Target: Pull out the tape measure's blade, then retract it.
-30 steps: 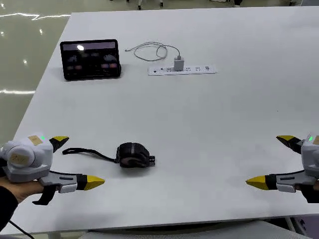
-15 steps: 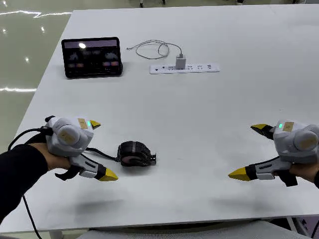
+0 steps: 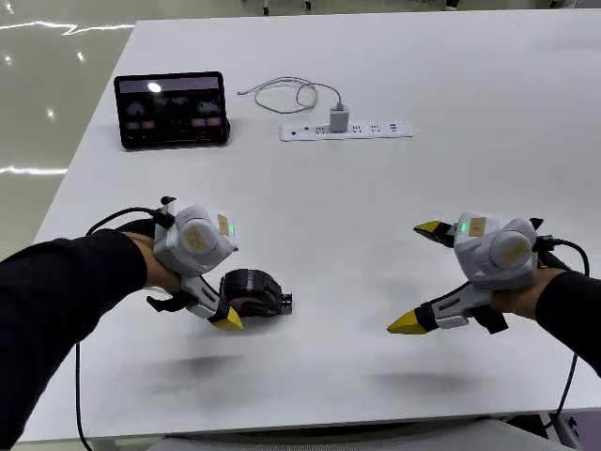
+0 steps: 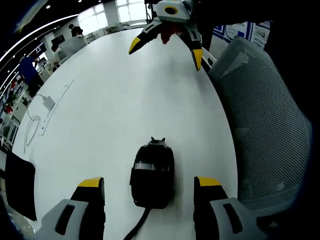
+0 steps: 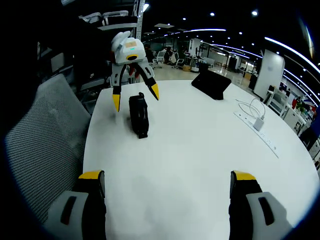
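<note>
A black tape measure (image 3: pixel 254 291) lies on the white table (image 3: pixel 376 207) near its front left, blade fully wound in. My left gripper (image 3: pixel 231 289) is open, its yellow-tipped jaws standing either side of the case's strap end without touching it; in the left gripper view the tape measure (image 4: pixel 153 172) sits between the jaws of the left gripper (image 4: pixel 149 182). My right gripper (image 3: pixel 416 275) hovers open about a hand's width to the right of the case, nothing between its jaws. The right gripper view looks across at the tape measure (image 5: pixel 138 114) and the left gripper (image 5: pixel 135 97).
A dark tablet (image 3: pixel 171 110) stands at the back left. A white power strip (image 3: pixel 346 131) with a charger and a looped cable (image 3: pixel 291 94) lies behind the middle. A grey mesh chair (image 4: pixel 270 125) stands at the table's front edge.
Both grippers have moved inward from the table's sides. The left one has come up to the tape measure and now straddles its strap end; the right one has drawn closer from the right.
</note>
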A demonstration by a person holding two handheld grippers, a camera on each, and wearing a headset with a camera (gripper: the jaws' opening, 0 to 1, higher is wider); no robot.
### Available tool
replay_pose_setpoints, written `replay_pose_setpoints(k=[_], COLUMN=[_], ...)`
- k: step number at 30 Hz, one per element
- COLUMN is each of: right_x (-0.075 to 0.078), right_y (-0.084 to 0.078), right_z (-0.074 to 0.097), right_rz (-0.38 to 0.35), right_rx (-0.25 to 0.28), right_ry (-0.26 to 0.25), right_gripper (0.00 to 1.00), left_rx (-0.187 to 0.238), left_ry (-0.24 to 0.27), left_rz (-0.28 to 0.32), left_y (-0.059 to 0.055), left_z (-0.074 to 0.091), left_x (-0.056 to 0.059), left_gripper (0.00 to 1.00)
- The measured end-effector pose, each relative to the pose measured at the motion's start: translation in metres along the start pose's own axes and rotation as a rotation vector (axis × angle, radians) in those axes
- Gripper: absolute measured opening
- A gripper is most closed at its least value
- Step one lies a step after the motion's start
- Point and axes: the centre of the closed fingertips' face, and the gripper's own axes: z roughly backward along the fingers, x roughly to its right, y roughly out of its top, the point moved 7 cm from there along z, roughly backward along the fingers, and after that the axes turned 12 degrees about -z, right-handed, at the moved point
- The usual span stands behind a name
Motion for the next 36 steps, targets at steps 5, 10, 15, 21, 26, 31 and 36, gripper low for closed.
replay_pose_setpoints(k=[5, 10, 15, 21, 26, 31, 36], right_x=[-0.006, -0.013, -0.025, -0.037, -0.042, -0.044, -0.049], right_y=[0.009, 0.019, 0.029, 0.037, 0.037, 0.038, 0.037], right_z=[-0.018, -0.039, -0.066, -0.087, -0.098, -0.109, -0.122], right_rz=[0.030, 0.075, 0.097, 0.100, 0.124, 0.120, 0.134], right_rx=[0.016, 0.013, 0.000, -0.028, -0.040, -0.051, -0.068], right_ry=[0.059, 0.086, 0.138, 0.184, 0.214, 0.232, 0.238], right_gripper=[1.00, 0.99, 0.95, 0.87, 0.75, 0.67, 0.57], left_rx=[-0.018, -0.038, -0.049, -0.054, -0.050, -0.057, -0.050], left_ry=[-0.049, -0.066, -0.104, -0.071, -0.069, -0.067, -0.066], left_rz=[-0.048, -0.080, -0.092, -0.092, -0.072, -0.072, -0.061], left_y=[0.006, 0.008, 0.006, 0.006, 0.006, 0.006, 0.005], left_z=[-0.008, -0.014, -0.017, -0.021, -0.021, -0.021, -0.021], left_x=[-0.001, -0.003, 0.000, 0.000, 0.000, 0.000, 0.000], left_gripper=[0.59, 0.52, 0.34, 0.33, 0.32, 0.32, 0.32])
